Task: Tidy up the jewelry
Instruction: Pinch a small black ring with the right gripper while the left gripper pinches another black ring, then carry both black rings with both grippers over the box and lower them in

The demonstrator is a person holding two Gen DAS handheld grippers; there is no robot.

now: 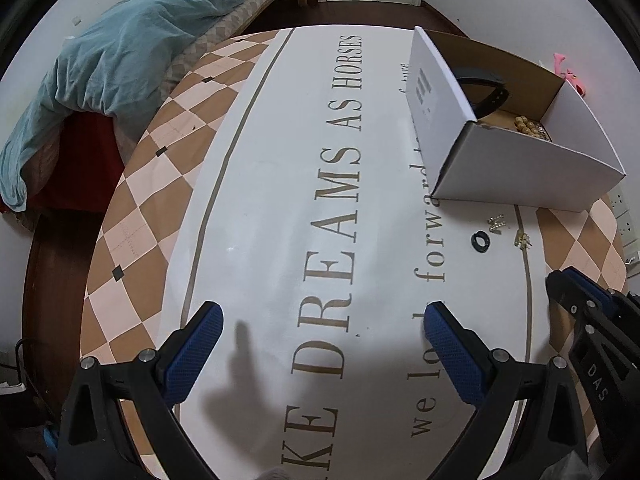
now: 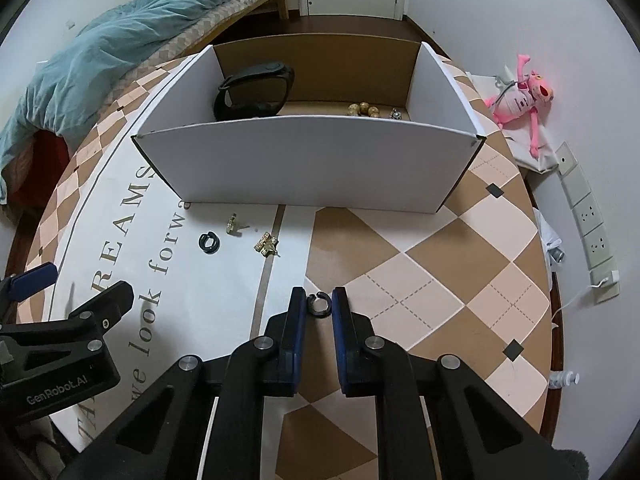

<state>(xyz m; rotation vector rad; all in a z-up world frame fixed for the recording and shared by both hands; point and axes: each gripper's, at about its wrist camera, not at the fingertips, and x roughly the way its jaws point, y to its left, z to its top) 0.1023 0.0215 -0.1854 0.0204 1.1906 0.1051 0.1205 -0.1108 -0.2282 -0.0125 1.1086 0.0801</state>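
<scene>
My right gripper [image 2: 319,303] points down at the tablecloth, its blue pads closed on a small black open ring [image 2: 319,305] that lies on the table. A second black ring [image 2: 207,243] [image 1: 480,239] and two small gold earrings [image 2: 233,225] [image 2: 267,244] lie ahead, in front of a white cardboard box [image 2: 304,168] [image 1: 520,168]. The box holds a black wristband [image 2: 256,92], a string of tan beads [image 2: 364,109] and a small silver piece [image 2: 395,113]. My left gripper [image 1: 323,312] hovers open over the printed lettering with nothing between its fingers.
The round table [image 2: 460,280] has a checkered and lettered cloth. A bed with a teal blanket [image 1: 120,60] stands behind on the left. A pink plush toy [image 2: 520,96] and a power strip [image 2: 588,216] lie off the table's right edge.
</scene>
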